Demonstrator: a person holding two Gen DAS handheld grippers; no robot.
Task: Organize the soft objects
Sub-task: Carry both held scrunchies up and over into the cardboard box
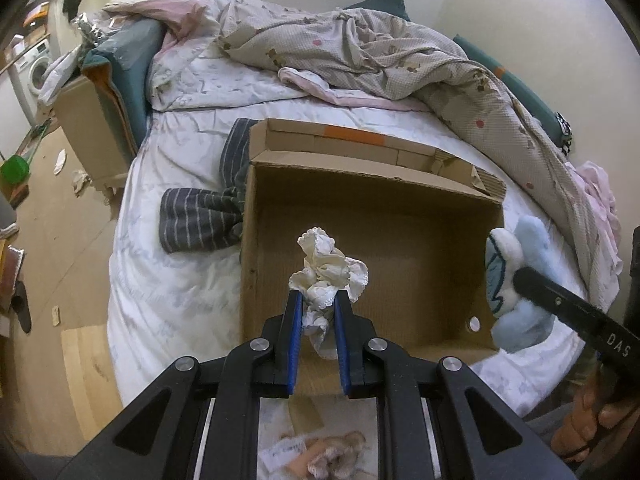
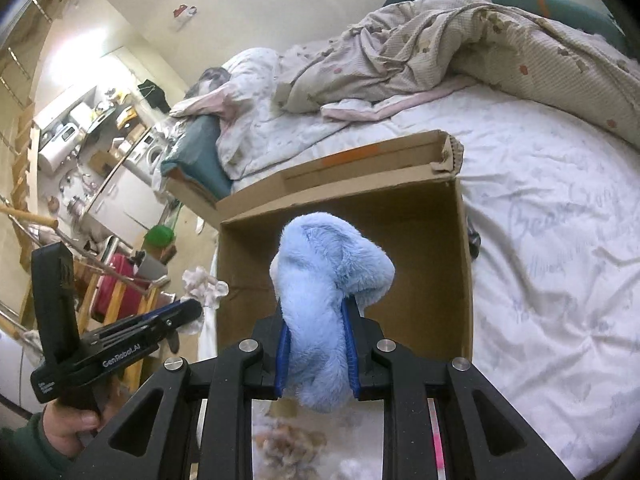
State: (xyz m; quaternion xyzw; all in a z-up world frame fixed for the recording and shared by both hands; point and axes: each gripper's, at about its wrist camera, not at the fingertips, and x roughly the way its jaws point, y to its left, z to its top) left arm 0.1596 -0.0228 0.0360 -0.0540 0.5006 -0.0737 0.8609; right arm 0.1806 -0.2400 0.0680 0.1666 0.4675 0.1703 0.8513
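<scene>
Both grippers tilt steeply downward, side by side and a little apart. The left gripper (image 1: 317,300) has its blue pads (image 1: 294,332) pinched close on a scrunched white cloth (image 1: 326,268), which bunches out past the fingertips. The right gripper (image 2: 316,312) clamps a fluffy blue plush toy (image 2: 328,280) (its pile swallows most of the pads). A hand (image 2: 74,420) in a green sleeve (image 2: 24,452) grips the left gripper's handle.

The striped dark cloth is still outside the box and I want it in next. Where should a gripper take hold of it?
Judging by its pose, grip the striped dark cloth at its free bunched end, coming from above on the side away from the cardboard box. Its other end is tucked against the box wall, leaving little room there.
</scene>
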